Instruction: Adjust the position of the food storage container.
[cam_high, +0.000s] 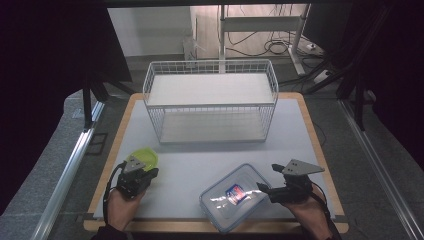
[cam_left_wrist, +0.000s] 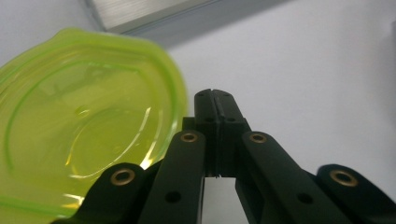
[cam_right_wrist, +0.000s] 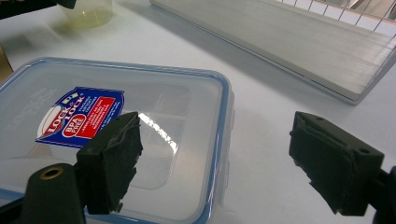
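Here my right claw (cam_high: 264, 187) stands apart, its jaws straddling the near right corner of the clear box (cam_high: 235, 196) by the tabletop's (cam_high: 300, 125) front edge. The box lies left of that claw, long axis slanting toward the basket (cam_high: 210, 100). My left claw (cam_left_wrist: 215, 100), jaws together, sits beside the green tub (cam_left_wrist: 79, 121).

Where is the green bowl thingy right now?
The green container sits on the white table near its front left corner in the high view, right beside the shut left gripper, with the wire basket farther back.
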